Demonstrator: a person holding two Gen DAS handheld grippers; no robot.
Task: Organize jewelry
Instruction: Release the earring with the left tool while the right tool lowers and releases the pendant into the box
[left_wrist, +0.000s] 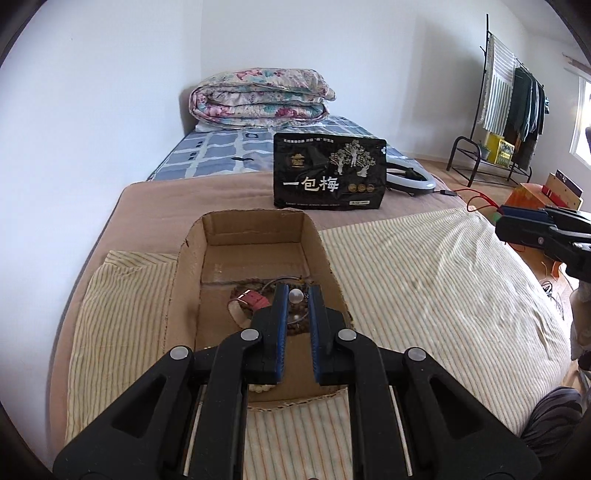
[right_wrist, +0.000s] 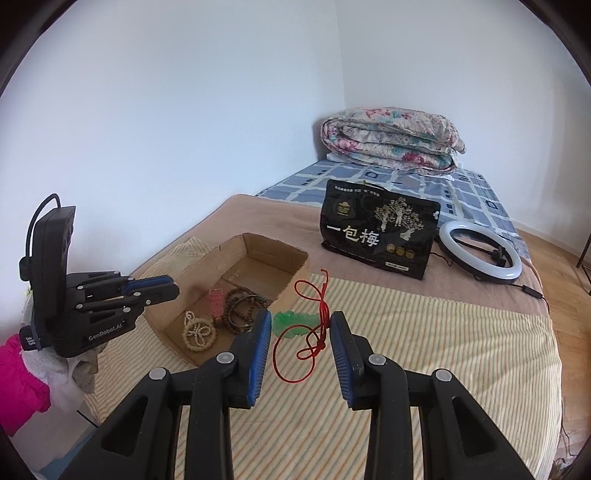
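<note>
The left gripper (left_wrist: 295, 291) hovered over the open cardboard box (left_wrist: 255, 236), its blue-padded jaws drawn close together with only a narrow gap between them and nothing pinched there. Through that gap a pale round bead (left_wrist: 295, 295) showed on the box floor. The box sat on a striped cloth (left_wrist: 424, 280) spread over the bed (left_wrist: 155, 199).

Inside the box lay the gathered jewelry: a pink watch strap (right_wrist: 216, 301), dark wooden bead bracelets (right_wrist: 243, 306) coiled beside it, and a cream bead bracelet (right_wrist: 199, 332) tied in a bow shape nearer the box's front corner. The pieces lay touching or overlapping one another in one end of the box.

The right gripper (right_wrist: 298, 330) had its jaws standing partly apart and empty. On the striped cloth just outside the box wall lay a green jade-like pendant (right_wrist: 291, 322) on a looped red cord (right_wrist: 306, 332), seen in the space between the gripper's fingers; neither pad was pressing on it.

Farther back on the bed stood a black snack bag (right_wrist: 380, 236) with white Chinese characters, a white ring light (right_wrist: 480, 254) beside it, and a folded floral quilt (right_wrist: 391, 140) against the wall. A pink sleeve (right_wrist: 18, 380) showed behind the left gripper.
</note>
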